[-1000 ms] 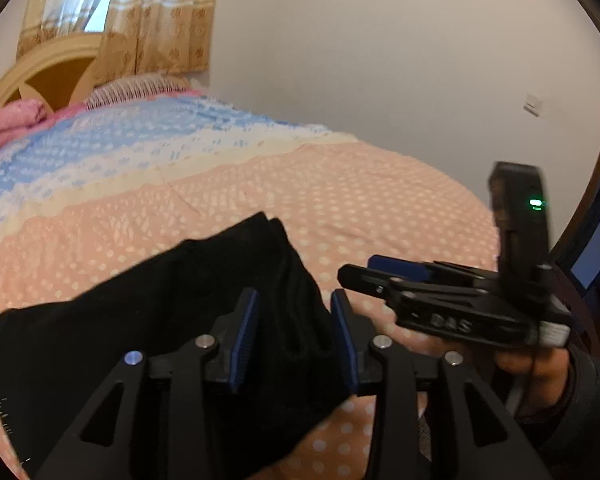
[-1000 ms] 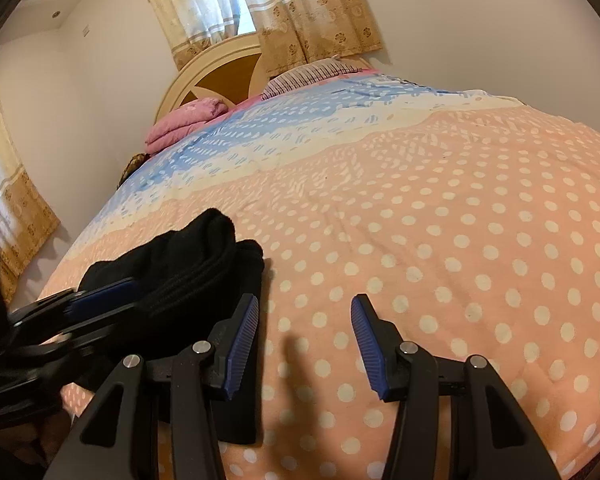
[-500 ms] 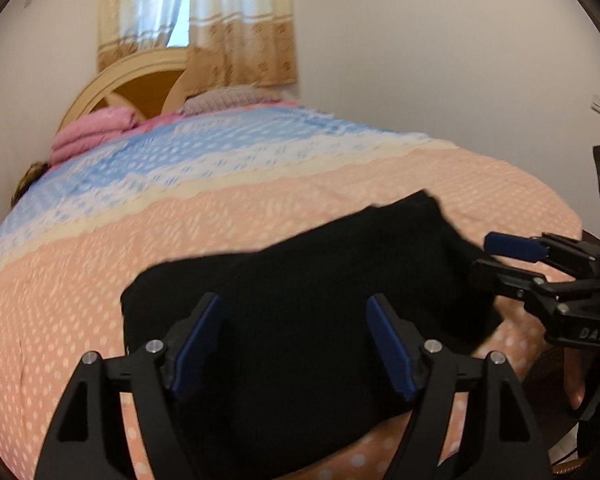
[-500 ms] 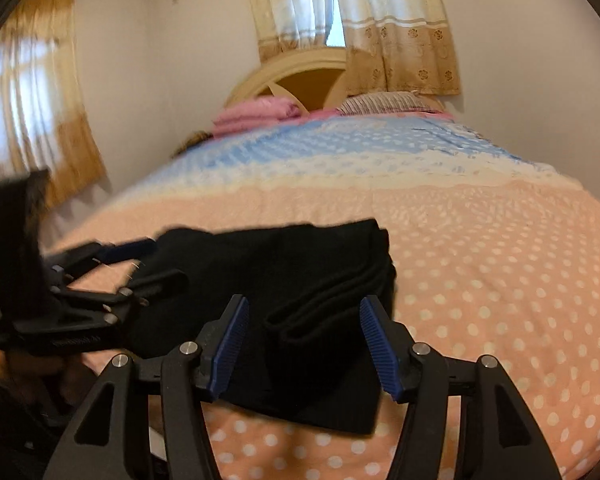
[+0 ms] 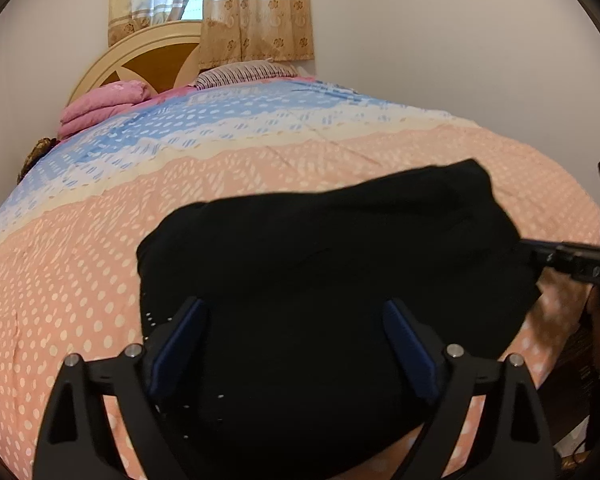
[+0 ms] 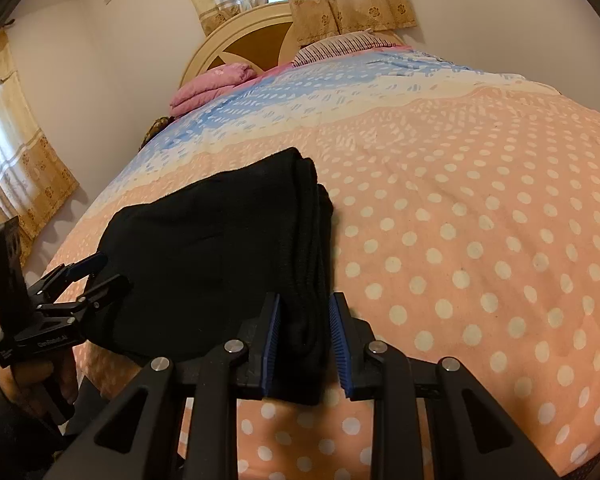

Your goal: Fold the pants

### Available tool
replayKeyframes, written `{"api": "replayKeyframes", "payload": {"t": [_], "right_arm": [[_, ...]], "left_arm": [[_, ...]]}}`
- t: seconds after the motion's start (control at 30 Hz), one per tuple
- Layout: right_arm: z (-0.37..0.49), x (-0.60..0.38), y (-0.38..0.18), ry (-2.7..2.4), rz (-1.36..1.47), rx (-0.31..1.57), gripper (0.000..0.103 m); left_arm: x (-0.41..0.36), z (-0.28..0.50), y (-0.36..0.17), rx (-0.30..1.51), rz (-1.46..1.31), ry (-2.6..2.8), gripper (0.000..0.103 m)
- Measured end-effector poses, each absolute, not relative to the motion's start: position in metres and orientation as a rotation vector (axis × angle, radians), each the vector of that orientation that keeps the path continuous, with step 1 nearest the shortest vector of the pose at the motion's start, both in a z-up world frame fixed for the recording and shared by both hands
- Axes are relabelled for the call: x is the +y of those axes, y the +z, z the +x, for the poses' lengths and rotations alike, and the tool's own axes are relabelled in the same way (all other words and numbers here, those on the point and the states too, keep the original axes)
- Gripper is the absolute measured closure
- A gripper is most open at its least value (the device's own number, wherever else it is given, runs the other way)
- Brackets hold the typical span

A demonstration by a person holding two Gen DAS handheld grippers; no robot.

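While folded — pants (image 6: 220,264) between right tongs (image 6: 305,336)

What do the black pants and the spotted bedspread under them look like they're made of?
Pants: a thick, soft, matte black fabric, possibly knit or fleece; the folded edge stacks in plump layers and gives no shine. Weave too dark to tell.
Bedspread: a soft printed cloth, probably cotton or brushed, matte; it shows light creases and dents where it lies.

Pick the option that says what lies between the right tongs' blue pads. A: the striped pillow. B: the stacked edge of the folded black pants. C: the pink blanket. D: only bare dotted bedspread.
B: the right tongs straddle the layered edge of the folded black pants, closing on it.
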State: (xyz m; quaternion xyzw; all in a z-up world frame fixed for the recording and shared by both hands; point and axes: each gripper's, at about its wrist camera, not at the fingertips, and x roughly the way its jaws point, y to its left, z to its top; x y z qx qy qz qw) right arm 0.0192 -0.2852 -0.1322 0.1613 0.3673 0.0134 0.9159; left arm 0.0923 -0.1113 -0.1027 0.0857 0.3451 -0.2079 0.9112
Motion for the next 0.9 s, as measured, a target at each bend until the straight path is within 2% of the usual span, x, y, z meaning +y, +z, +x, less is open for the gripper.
{"api": "replayKeyframes", "payload": {"t": [0.37,0.47,0.67,0.73,0.9], "right_arm": [[0.016,-0.284,-0.133,0.023,0.335,0.773,0.074],[0.008,-0.284,-0.126,-0.01,0.311,0.771,0.064],[-0.017,-0.269,-0.071,-0.083,0.192,0.569,0.061],[-0.012,-0.258,-0.063,0.002,0.21,0.555,0.051],[0.04,-0.219,-0.073,0.251,0.246,0.607,0.05]], "left_arm": [[-0.106,0.097,-0.111,0.723,0.156,-0.443,0.008],[-0.104,0.096,-0.108,0.718,0.154,-0.433,0.008],[-0.09,0.086,-0.104,0.703,0.148,-0.43,0.008],[-0.084,0.08,-0.108,0.693,0.158,-0.416,0.004],[-0.074,0.076,-0.118,0.712,0.122,-0.414,0.001]]}}
